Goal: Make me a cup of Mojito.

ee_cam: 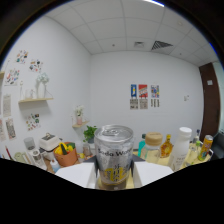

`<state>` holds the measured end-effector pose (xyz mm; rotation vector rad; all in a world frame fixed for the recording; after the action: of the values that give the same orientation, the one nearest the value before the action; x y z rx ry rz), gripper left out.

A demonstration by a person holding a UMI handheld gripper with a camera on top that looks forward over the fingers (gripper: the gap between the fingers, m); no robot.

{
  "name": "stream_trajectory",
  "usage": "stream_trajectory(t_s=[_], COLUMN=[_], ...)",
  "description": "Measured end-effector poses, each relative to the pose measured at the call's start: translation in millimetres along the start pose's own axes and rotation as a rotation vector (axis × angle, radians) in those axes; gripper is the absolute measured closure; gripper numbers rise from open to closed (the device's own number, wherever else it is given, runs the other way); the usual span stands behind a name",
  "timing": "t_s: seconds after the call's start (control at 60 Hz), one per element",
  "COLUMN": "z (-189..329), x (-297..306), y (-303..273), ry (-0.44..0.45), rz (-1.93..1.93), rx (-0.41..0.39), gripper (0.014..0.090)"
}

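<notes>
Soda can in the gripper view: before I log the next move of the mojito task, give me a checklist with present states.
1. Soda can sits between the tongs: ok, it is centred between the dark pads at its sides.
2. Both pads pressing on the can: ok, as far as the view shows; it looks lifted clear of the white table.
3. Can upright: ok, its top rim looks level.
4. Can opened: cannot tell; the pull tab shows, but the opening is not legible.
5. Glass or cup ready to pour into: cannot tell; none is identifiable.
6. Path ahead: not ok for a blind move; bottles crowd one side behind the can and a potted plant stands on the other.
</notes>
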<state>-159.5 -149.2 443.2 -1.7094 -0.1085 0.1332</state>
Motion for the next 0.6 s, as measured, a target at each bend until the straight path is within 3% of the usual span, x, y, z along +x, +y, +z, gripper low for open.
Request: stream_trajectory(t_s=[0.267, 0.6], z=[-74, -76], x=[22, 82], y=[36, 188], ry=[-0.002, 0.054], rz=[-0.012, -0.006], rx=[0.035, -0.091], gripper=[0.0534, 0.0536])
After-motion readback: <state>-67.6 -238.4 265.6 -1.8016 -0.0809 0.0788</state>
